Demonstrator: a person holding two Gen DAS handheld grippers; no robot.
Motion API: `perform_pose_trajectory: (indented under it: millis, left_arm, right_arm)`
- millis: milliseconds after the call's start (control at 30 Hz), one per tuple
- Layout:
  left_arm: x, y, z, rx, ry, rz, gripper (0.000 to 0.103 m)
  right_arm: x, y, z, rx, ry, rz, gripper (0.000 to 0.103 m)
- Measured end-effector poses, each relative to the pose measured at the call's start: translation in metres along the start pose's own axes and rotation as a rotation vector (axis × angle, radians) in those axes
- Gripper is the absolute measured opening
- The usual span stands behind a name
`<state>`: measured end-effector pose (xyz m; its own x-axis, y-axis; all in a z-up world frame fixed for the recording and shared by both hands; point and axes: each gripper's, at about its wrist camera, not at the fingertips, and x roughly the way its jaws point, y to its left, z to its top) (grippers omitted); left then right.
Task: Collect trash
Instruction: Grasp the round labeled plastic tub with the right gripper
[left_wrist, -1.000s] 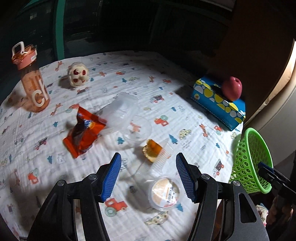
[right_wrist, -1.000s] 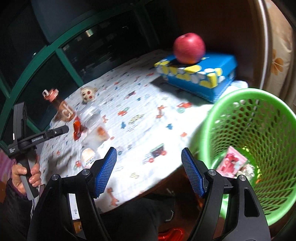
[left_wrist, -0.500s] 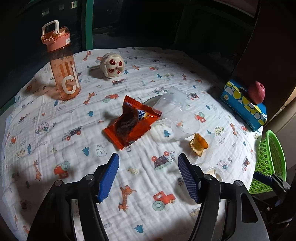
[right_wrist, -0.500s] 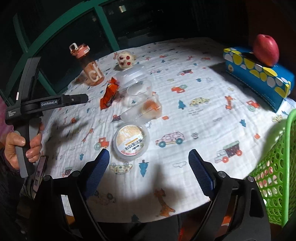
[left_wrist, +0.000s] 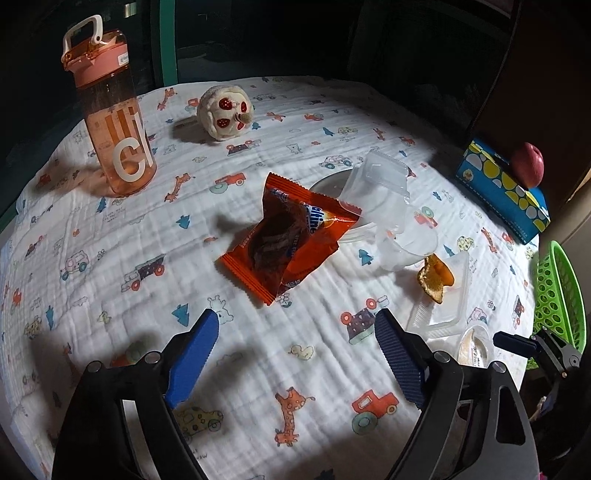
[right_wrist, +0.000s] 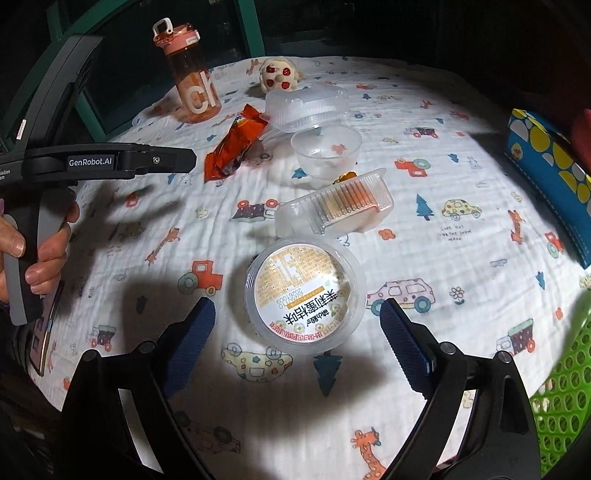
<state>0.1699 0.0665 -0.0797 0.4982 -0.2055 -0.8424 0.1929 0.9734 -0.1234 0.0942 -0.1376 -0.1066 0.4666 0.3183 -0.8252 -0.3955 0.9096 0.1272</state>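
Trash: clear tray (right_wrist: 334, 212) holds orange scrap; bowl (right_wrist: 325, 151) empty

Your right gripper (right_wrist: 297, 325) is wide open over the tablecloth (right_wrist: 443, 206), with the round lidded cup (right_wrist: 304, 293) sitting just ahead between the blue pads, not touched. Right behind it there's a clear tray (right_wrist: 336, 208) lying tilted, then a clear bowl (right_wrist: 325, 151) and the orange snack wrapper (right_wrist: 236, 142). Green basket (right_wrist: 561, 398) pokes in at the lower right, and your left gripper (right_wrist: 110, 162) is off on the left.
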Motion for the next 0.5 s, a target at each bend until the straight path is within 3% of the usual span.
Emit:
perform_pose_trajectory:
  millis: [233, 500]
  left_arm:
    - [0.026, 0.004, 0.021, 0.071, 0.021, -0.016, 0.088]
    - [0.062, 0.01, 0.036, 0.11, 0.065, -0.011, 0.09]
  right_arm:
    - [0.011, 0.002, 0.005, 0.012, 0.025, -0.01, 0.089]
    - [0.016, 0.003, 0.007, 0.024, 0.047, -0.007, 0.067]
